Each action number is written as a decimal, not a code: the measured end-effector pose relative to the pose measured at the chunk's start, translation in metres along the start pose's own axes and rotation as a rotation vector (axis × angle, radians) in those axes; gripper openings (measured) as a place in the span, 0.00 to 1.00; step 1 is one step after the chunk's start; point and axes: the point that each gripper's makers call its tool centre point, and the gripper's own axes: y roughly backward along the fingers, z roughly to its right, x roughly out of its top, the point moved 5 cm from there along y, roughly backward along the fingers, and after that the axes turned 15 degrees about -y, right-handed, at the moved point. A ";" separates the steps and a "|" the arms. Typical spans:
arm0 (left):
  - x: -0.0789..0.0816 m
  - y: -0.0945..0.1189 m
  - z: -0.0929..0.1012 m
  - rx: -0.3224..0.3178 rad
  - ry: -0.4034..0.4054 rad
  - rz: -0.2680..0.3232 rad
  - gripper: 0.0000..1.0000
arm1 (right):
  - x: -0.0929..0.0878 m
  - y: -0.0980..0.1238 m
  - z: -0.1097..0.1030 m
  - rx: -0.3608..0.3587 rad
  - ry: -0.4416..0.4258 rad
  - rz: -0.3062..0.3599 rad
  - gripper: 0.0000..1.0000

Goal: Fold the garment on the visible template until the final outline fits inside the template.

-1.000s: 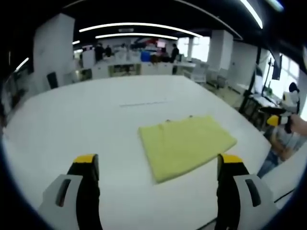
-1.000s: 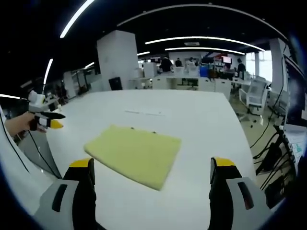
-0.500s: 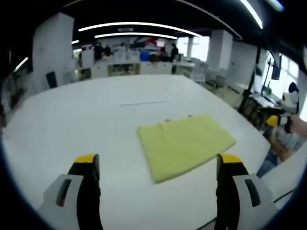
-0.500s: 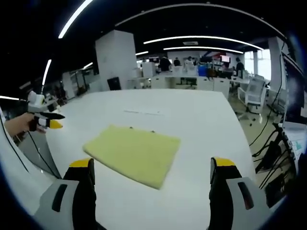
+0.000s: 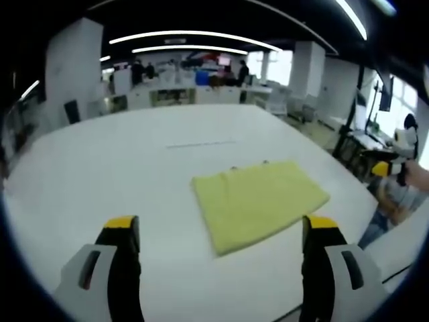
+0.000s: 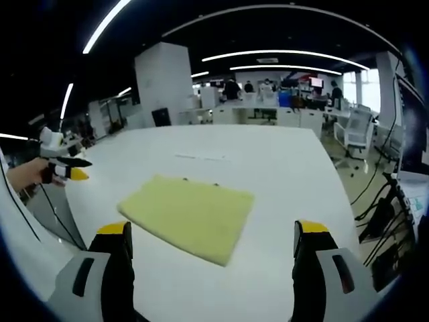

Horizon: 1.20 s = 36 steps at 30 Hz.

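Note:
A pale yellow garment lies folded into a flat rectangle on the white table. Small dark marks of the template peek out along its far edge, and a faint line runs on the table beyond it. My left gripper hangs open above the near table edge, short of the cloth and holding nothing. In the right gripper view the same garment lies ahead, and my right gripper is open and empty, also held back from it. The left gripper shows far left there, in a hand.
The table edge curves close in front of both grippers. A person with the other gripper shows at the right of the left gripper view. Desks, chairs and people fill the office behind. Cables hang by the table's right side.

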 end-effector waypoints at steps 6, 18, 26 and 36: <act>-0.001 -0.001 0.000 -0.002 0.002 -0.003 0.97 | 0.000 -0.001 0.001 0.001 -0.001 0.001 1.00; -0.001 -0.003 0.000 -0.002 0.000 -0.006 0.97 | 0.000 0.000 0.004 -0.005 -0.008 0.002 1.00; 0.000 -0.005 0.000 -0.002 0.003 -0.007 0.97 | 0.001 -0.004 0.003 -0.001 -0.004 -0.003 1.00; 0.003 -0.007 -0.001 -0.001 0.004 -0.007 0.97 | 0.002 -0.007 0.005 -0.003 -0.006 -0.002 1.00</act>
